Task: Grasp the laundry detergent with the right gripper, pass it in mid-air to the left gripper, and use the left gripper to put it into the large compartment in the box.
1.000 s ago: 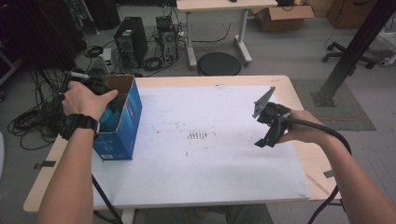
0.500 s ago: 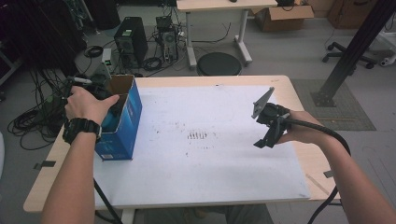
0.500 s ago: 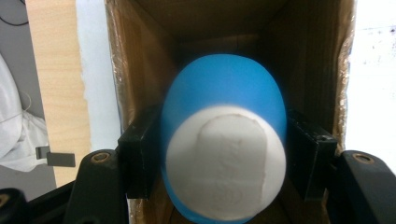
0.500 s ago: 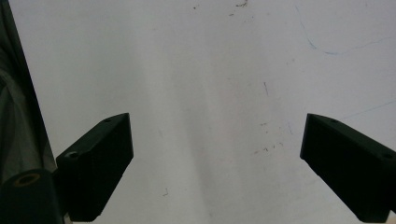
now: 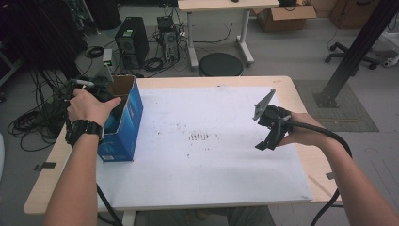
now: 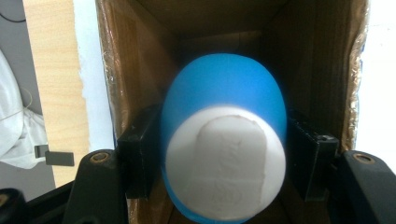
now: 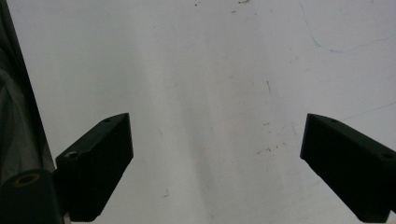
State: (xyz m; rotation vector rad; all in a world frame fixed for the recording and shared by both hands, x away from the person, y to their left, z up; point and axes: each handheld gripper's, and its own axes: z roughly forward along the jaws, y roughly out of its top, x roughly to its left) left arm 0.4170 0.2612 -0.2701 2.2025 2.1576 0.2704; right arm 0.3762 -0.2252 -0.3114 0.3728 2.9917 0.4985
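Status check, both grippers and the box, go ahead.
Left gripper shut on blue cup, inside box. Right gripper open, empty, above white sheet.

My left tool (image 6: 224, 158) reaches into the open box (image 5: 123, 117) at the left of the frame, on the counter's (image 5: 211, 80) left edge, with a cup (image 6: 224, 154) between its jaws. My right tool (image 5: 273, 127) hangs over the sheet (image 5: 207, 141), right of centre.

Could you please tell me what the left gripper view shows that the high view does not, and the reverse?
Left gripper view: a blue and white object clamped between the left gripper jaws, inside the box. High view: the right gripper held above the white sheet, both forearms, the floor clutter. Both: the blue cardboard box and the wooden table edge.
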